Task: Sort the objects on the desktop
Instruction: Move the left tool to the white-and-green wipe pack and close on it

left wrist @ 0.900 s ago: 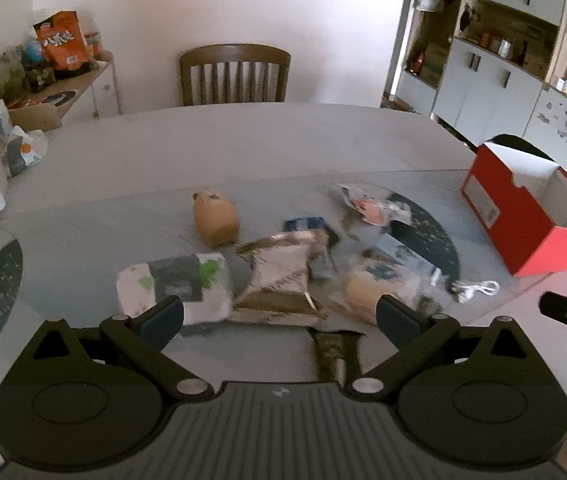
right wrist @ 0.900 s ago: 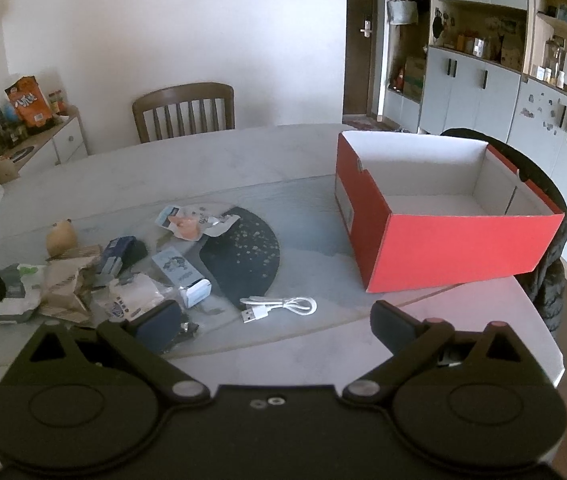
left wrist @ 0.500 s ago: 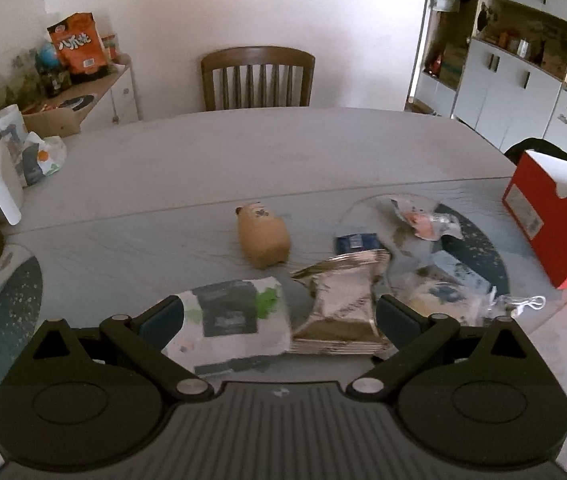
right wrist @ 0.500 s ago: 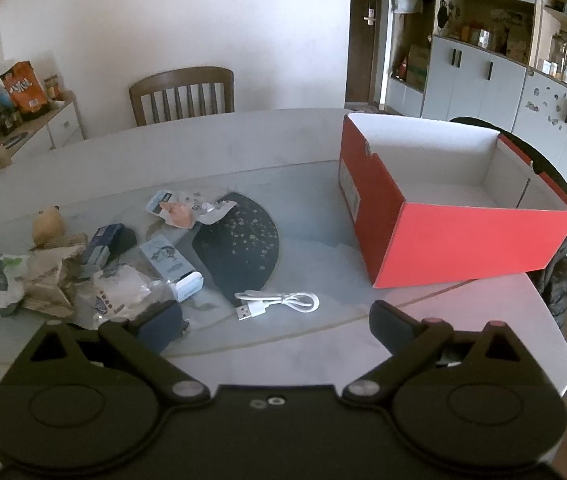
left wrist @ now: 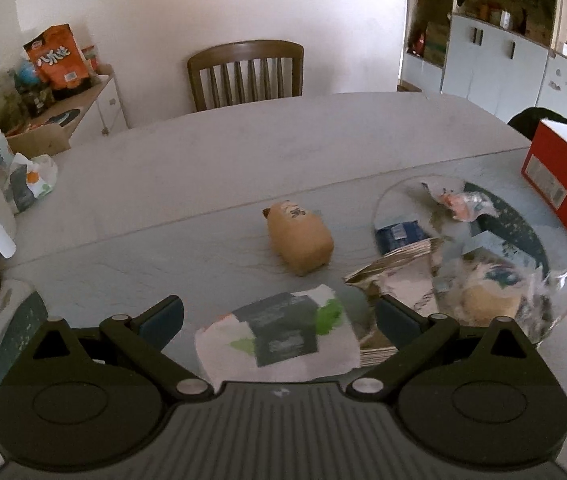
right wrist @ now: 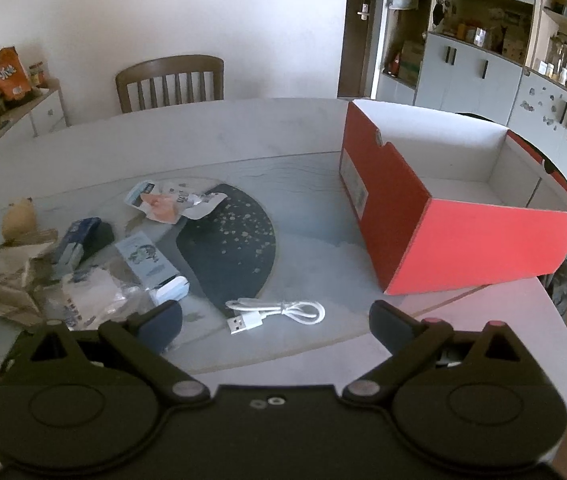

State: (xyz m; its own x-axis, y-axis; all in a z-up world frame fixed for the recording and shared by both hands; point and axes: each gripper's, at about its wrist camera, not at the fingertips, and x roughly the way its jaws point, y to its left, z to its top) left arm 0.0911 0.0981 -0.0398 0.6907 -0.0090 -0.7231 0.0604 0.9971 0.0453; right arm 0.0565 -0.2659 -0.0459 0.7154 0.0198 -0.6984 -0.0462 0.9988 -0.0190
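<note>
The left gripper (left wrist: 279,314) is hanging over a tissue pack (left wrist: 279,340) with its jaws wide apart, not touching it. A toy pig (left wrist: 299,240) is sitting just behind the pack. The right gripper (right wrist: 275,316) is wide open too, over a white cable (right wrist: 275,314). The red box (right wrist: 463,216) is standing empty on the table (right wrist: 243,128).

A plain white wall (right wrist: 203,12) backs a slatted brown wooden chair (left wrist: 245,74) at the pale round counter (left wrist: 283,136); grey-white cabinets with open shelves (right wrist: 483,48) stand right
</note>
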